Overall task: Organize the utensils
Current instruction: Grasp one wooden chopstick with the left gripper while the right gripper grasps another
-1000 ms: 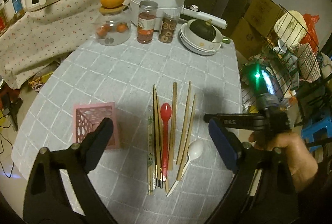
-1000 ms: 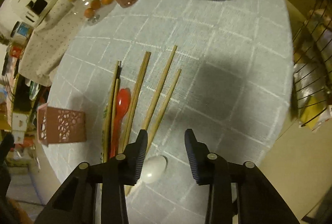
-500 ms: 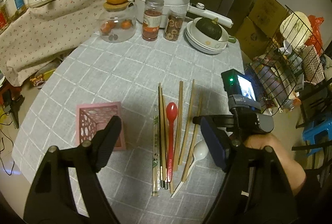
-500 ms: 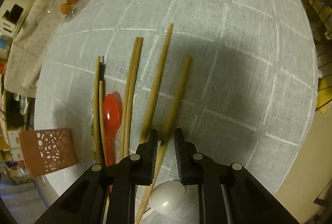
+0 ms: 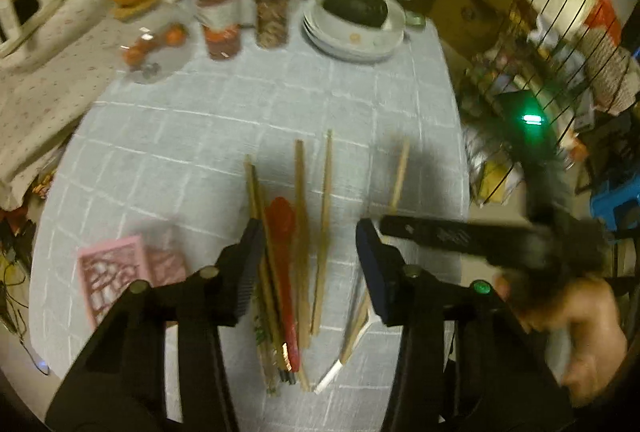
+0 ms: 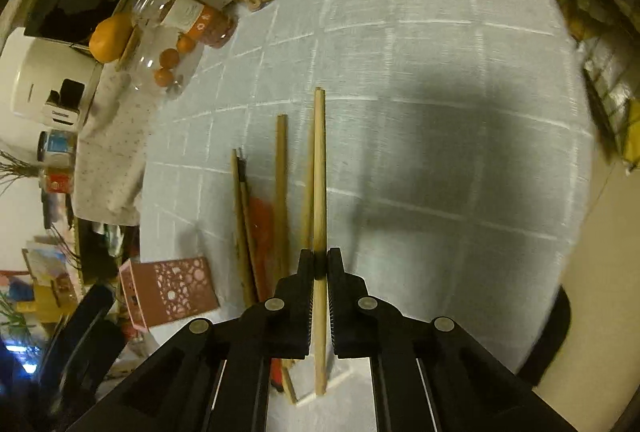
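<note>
Right gripper: jaws together on one bamboo chopstick, pinched near its near end; a short tail sticks out behind the pads, the long part points toward the table's far edge.
Left gripper: jaws apart, holding nothing, hovering over the utensil row near the table's near edge.
Remaining utensils: other chopsticks, red spoon and white spoon lie side by side on the checked tablecloth, handles toward the near edge.
Holder: pink lattice box, left of the row, near the table's left edge.
Handling, chopstick: judged light, rigid, smooth; likely to pivot or slip in an end grip.
Grip point: closer to mid-length would steady it for tipping upright into the box.
Handling, spoons: plastic-looking, light; take by the handle.
Risk: the free tip may swing and knock its neighbours.
</note>
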Demonstrator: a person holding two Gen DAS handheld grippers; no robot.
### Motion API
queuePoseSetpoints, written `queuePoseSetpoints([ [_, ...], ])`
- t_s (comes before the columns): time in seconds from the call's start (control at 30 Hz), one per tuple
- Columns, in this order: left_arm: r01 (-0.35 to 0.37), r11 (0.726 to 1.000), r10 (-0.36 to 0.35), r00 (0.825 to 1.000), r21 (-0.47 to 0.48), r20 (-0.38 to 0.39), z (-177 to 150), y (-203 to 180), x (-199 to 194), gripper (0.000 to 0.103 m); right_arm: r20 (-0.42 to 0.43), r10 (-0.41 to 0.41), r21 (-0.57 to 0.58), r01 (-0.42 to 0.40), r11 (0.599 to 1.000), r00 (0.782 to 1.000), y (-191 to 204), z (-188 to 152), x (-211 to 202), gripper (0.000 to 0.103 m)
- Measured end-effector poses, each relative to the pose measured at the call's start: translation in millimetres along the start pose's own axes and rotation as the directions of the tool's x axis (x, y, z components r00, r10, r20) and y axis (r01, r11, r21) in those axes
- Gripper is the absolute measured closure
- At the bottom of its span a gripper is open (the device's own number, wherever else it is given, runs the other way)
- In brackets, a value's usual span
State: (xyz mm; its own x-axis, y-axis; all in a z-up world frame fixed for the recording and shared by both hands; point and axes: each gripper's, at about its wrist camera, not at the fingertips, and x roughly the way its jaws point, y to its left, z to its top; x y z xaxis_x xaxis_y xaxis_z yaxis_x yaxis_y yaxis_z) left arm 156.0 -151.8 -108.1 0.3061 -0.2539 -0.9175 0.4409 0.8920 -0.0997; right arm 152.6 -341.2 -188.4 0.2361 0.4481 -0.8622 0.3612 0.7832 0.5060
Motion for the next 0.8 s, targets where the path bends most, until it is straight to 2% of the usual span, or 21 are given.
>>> queuePoseSetpoints([
  [0.03, 0.0, 1.0, 0.001, 1.0, 0.011, -0.024, 4, -4, 10, 0.071, -0.001, 0.002, 0.002, -0.002, 1.0, 1.0, -1, -2, -3, 0.097],
  [0.1, -0.01, 0.999, 0.013, 0.997, 0.035, -0.078, 13, -10, 34, 0.081, -0.005, 0.009, 0.007, -0.008, 1.0, 1.0, -4, -4, -6, 0.096],
  [0.23, 0.02, 0.999, -0.016, 0.989, 0.028, -0.146, 23, -14, 74, 0.089, -0.014, 0.031, 0.009, -0.031, 0.999, 0.999, -4, -5, -10, 0.096],
  [0.37, 0.022, 1.0, -0.022, 0.981, -0.003, -0.193, 31, -16, 108, 0.09, -0.018, 0.055, 0.014, -0.055, 0.998, 0.998, -7, -5, -15, 0.096],
  [0.47, -0.007, 1.0, 0.003, 0.978, -0.017, -0.21, 33, -15, 125, 0.091, -0.022, 0.066, 0.004, -0.066, 0.998, 0.998, -6, -6, -18, 0.096],
  [0.63, -0.036, 0.999, 0.039, 0.972, 0.019, -0.23, 28, -19, 146, 0.094, -0.026, 0.053, -0.009, -0.053, 0.999, 0.998, -3, -9, -20, 0.096],
  [0.73, -0.047, 0.997, 0.057, 0.978, 0.055, -0.202, 26, -23, 144, 0.095, -0.022, 0.046, -0.01, -0.046, 0.999, 0.999, -2, -10, -19, 0.096],
  [0.8, -0.035, 0.998, 0.044, 0.98, 0.052, -0.196, 23, -22, 138, 0.096, -0.015, 0.041, -0.016, -0.042, 0.999, 0.999, 0, -12, -20, 0.097],
])
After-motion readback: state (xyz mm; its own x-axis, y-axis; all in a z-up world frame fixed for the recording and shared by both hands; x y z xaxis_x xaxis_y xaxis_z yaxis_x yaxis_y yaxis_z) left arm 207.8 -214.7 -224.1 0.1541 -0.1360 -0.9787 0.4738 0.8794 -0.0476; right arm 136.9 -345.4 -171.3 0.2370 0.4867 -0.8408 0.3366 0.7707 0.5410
